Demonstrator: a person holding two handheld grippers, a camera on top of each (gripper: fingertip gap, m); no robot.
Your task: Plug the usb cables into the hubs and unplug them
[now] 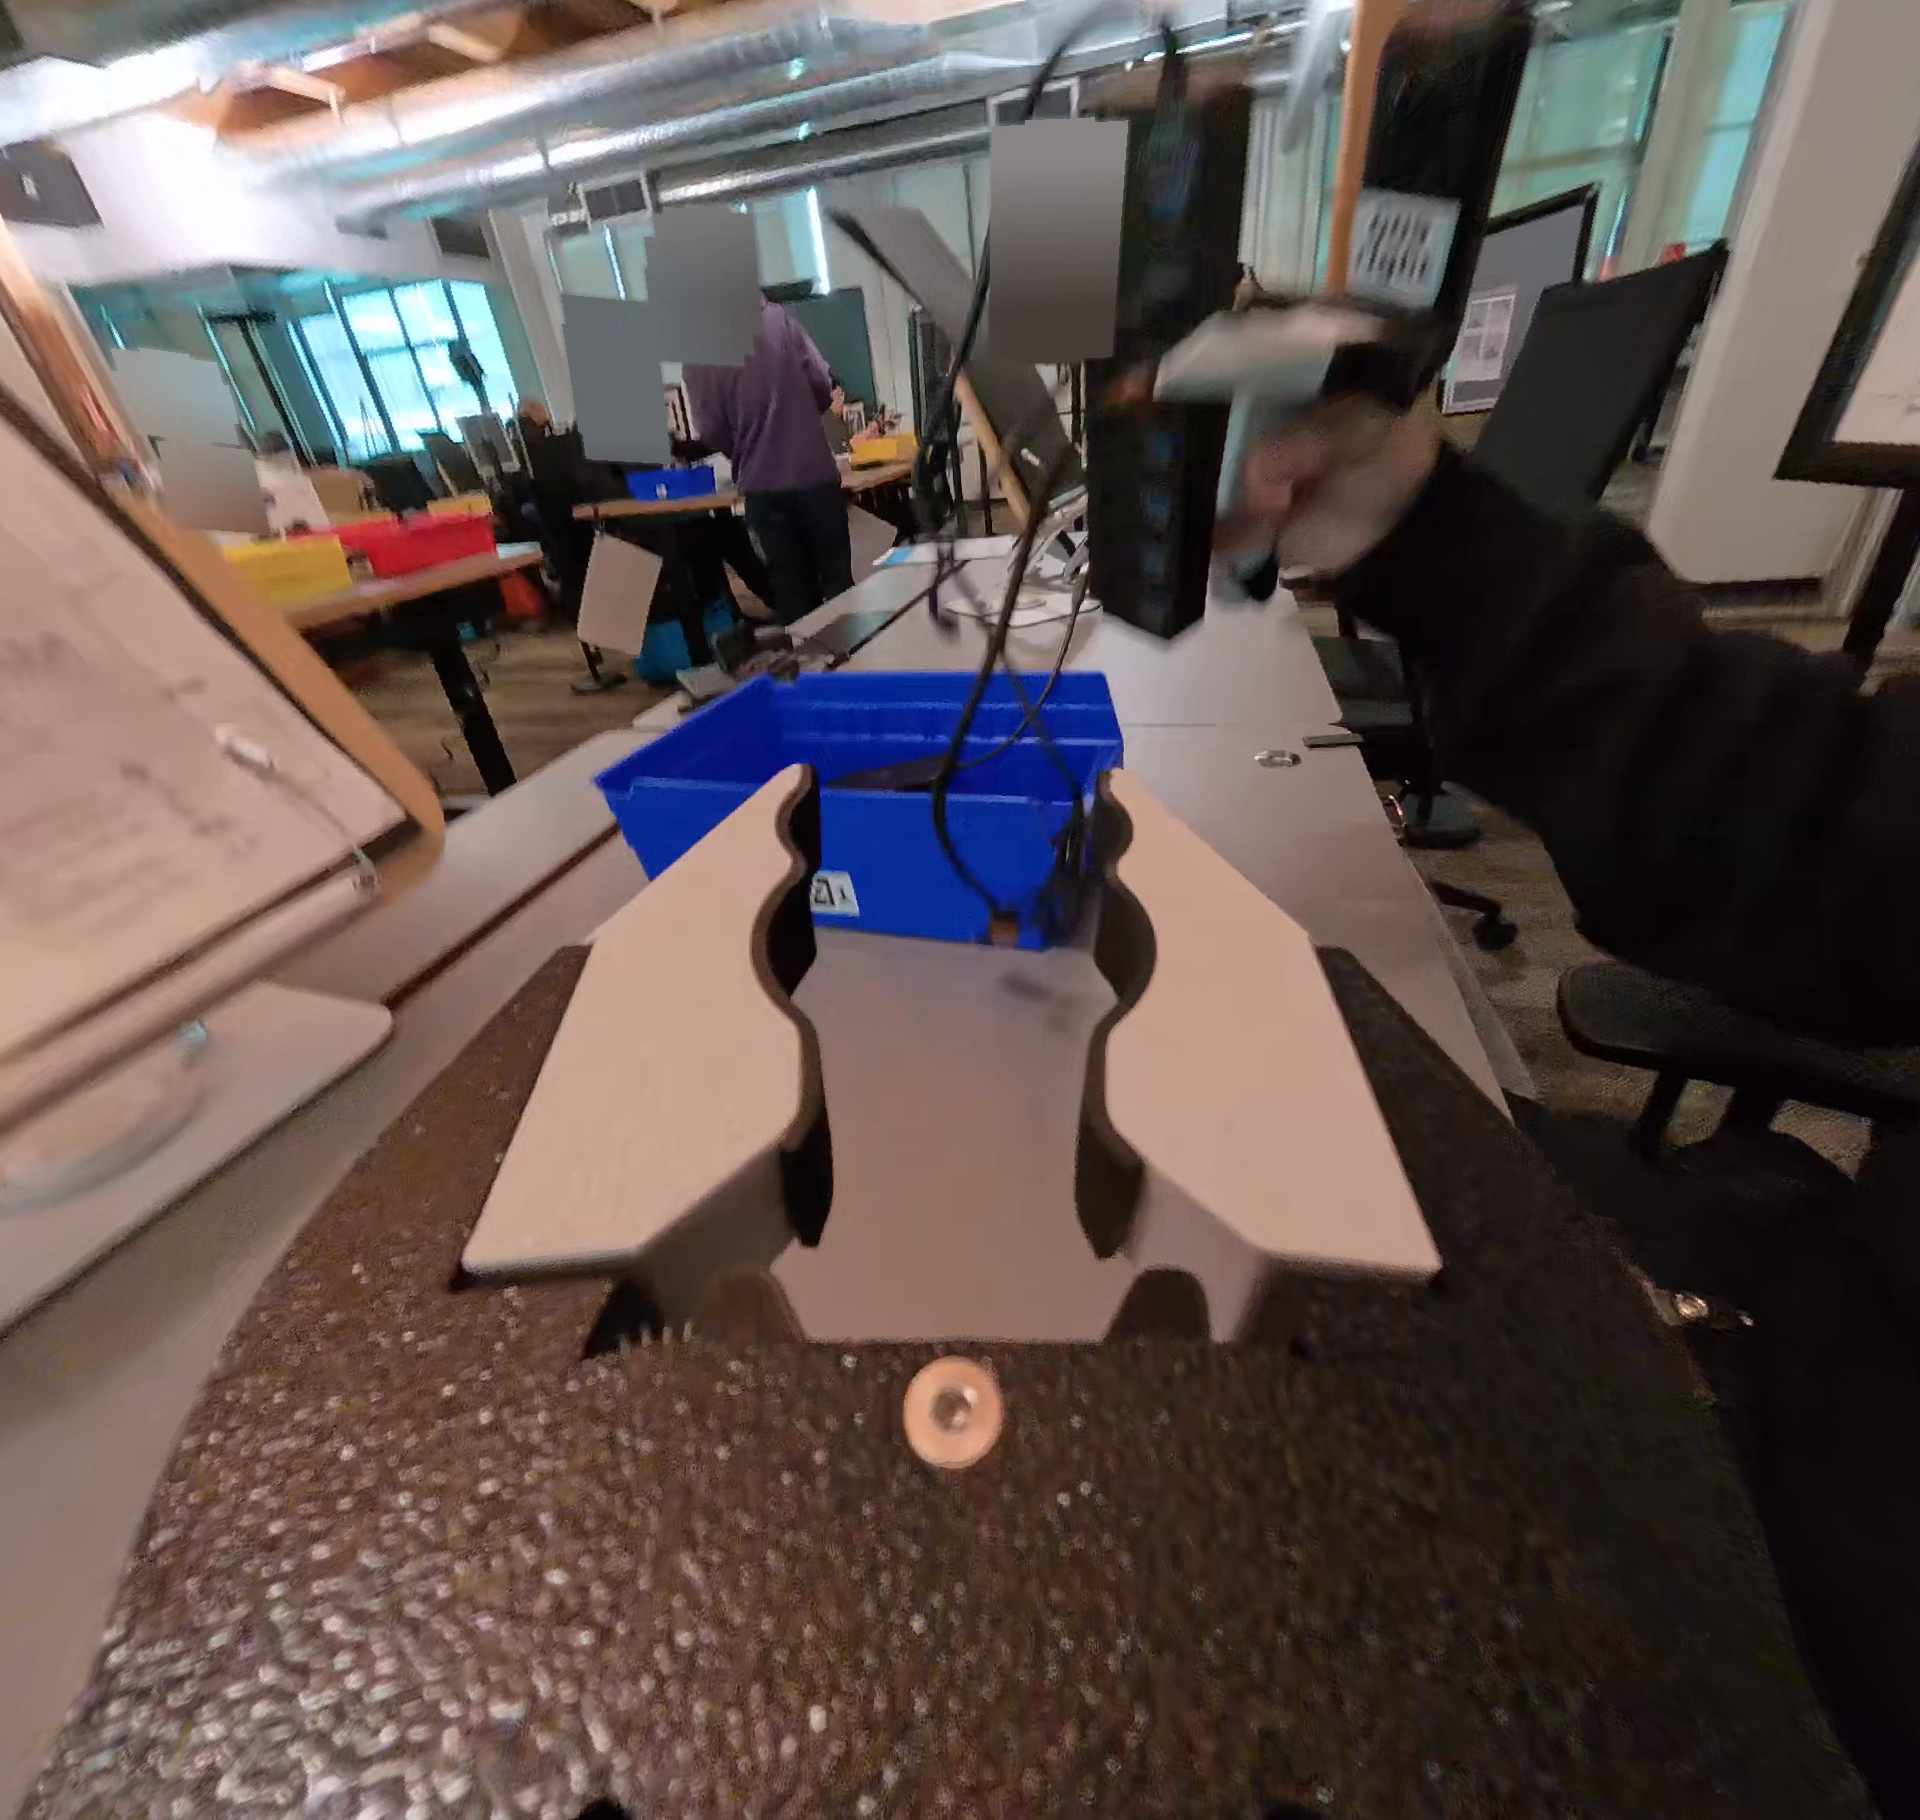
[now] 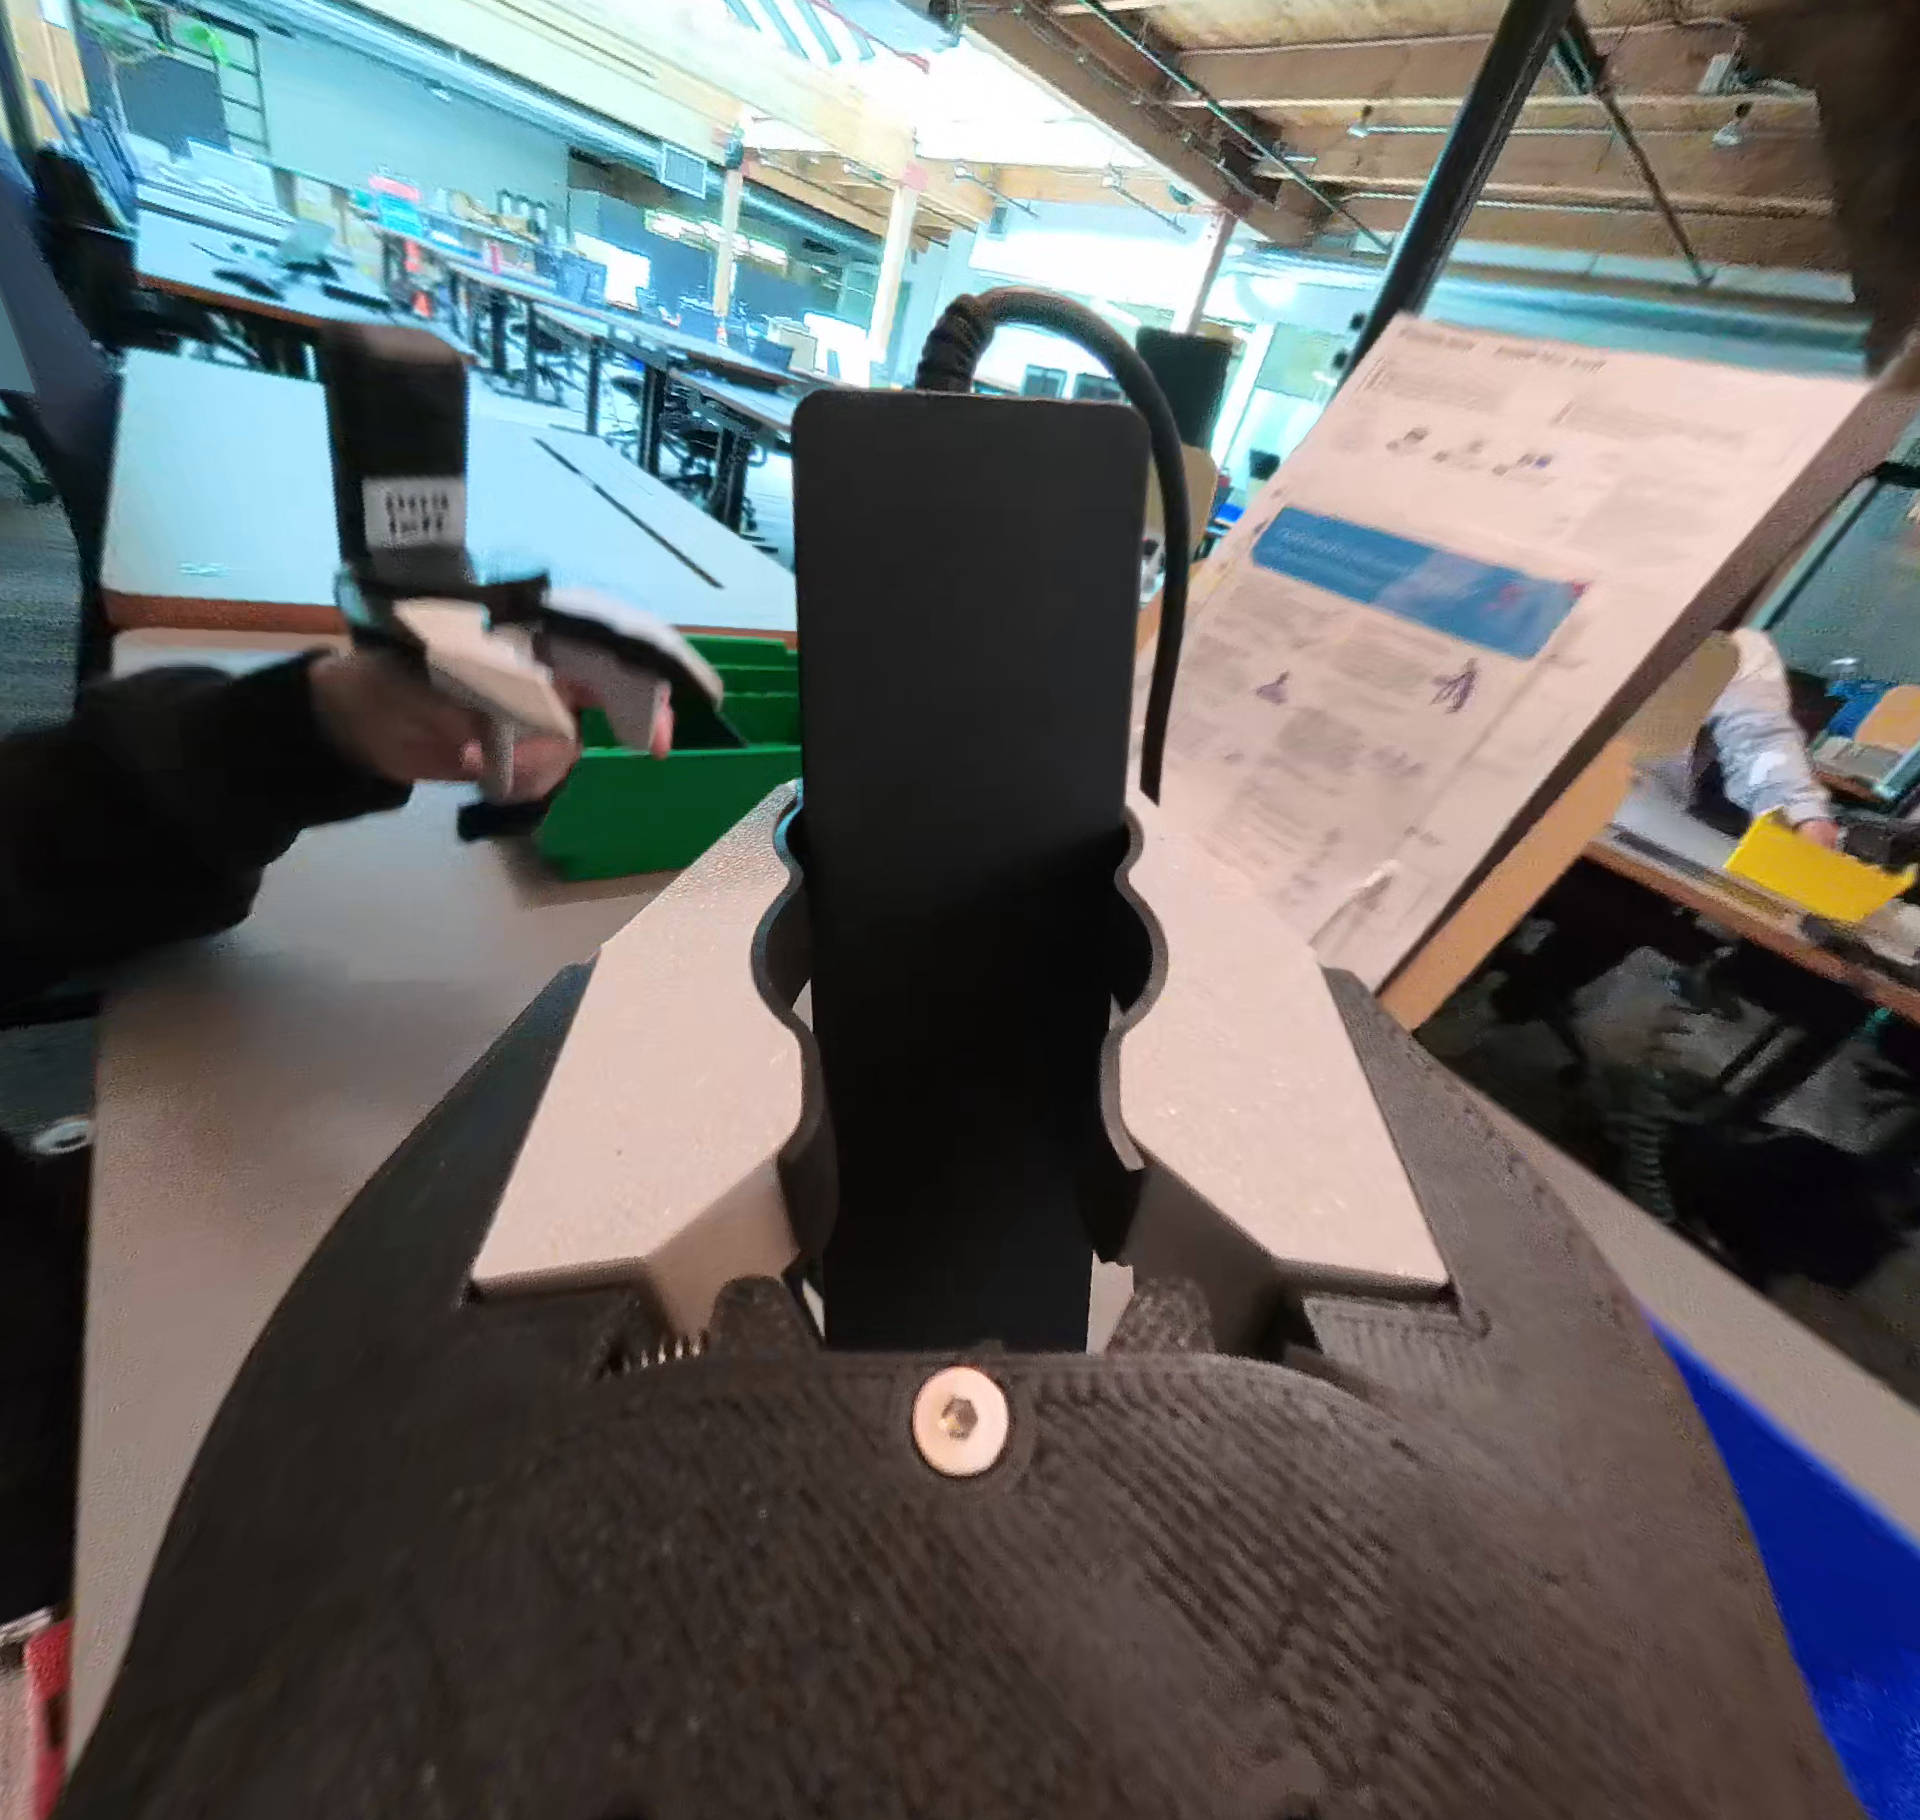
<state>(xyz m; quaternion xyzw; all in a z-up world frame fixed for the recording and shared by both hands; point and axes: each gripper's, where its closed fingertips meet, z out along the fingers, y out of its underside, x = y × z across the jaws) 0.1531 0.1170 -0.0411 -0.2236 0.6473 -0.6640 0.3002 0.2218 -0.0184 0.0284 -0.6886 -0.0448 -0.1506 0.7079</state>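
My right gripper (image 2: 961, 814) is shut on a flat black USB hub (image 2: 966, 627) and holds it upright above the table. A black cable (image 2: 1122, 388) curls from the hub's top end. In the left wrist view the hub (image 1: 1148, 523) hangs in the air at the upper right, held by the blurred right gripper (image 1: 1205, 383). Black cables (image 1: 961, 752) trail from it down into a blue bin (image 1: 894, 866). My left gripper (image 1: 956, 835) is open and empty, just in front of the blue bin. It also shows in the right wrist view (image 2: 582, 679), over a green bin (image 2: 665, 814).
A grey table (image 1: 1226, 731) carries both bins. A leaning poster board (image 2: 1434, 648) stands beside it, also in the left wrist view (image 1: 156, 731). A black office chair (image 1: 1714, 1043) is at the right. A person's dark sleeve (image 2: 135, 814) reaches in. People work at far tables.
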